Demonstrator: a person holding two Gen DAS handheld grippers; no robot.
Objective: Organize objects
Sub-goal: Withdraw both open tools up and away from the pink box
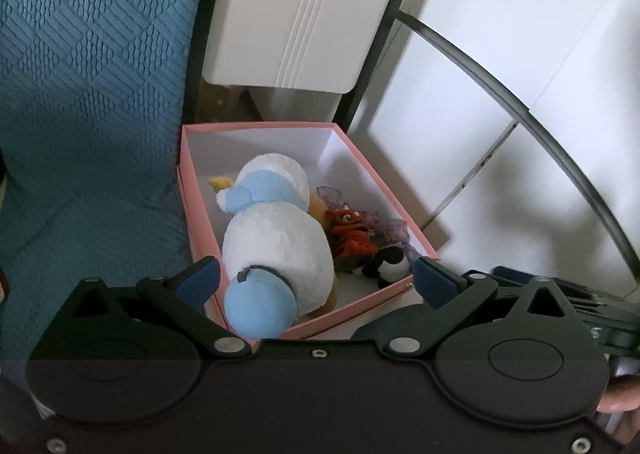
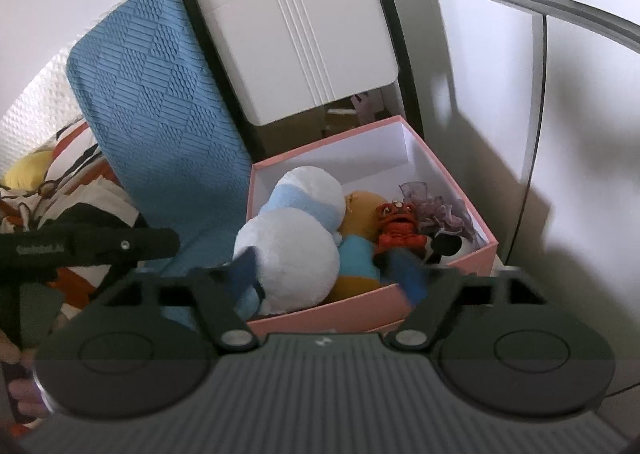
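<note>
Beside a blue quilted bed (image 1: pixel 88 94), my left tongs (image 1: pixel 316 278) and right tongs (image 2: pixel 326 274) are hovering wide open and empty over the pink box (image 1: pixel 360 296), where the overhanging white plush (image 1: pixel 276 242) is risking tipping out if nudged.

A pink box (image 2: pixel 400 310) with a white inside sits on a white surface (image 2: pixel 580 134), open at the top. Inside lie a big white and light-blue plush toy (image 2: pixel 296 230), an orange-yellow plush (image 2: pixel 364 206) partly under it, a small red figure (image 2: pixel 398 226), a black and white toy (image 2: pixel 448 244) and a bit of purple frill (image 2: pixel 436 210). The right gripper (image 2: pixel 326 274) hangs over the near rim, its 2 blue-tipped fingers (image 2: pixel 244 266) blurred, spread apart and holding nothing. Behind the box stands a white bin (image 2: pixel 296 34); a blue textured cover (image 2: pixel 160 106) is at its left.
</note>
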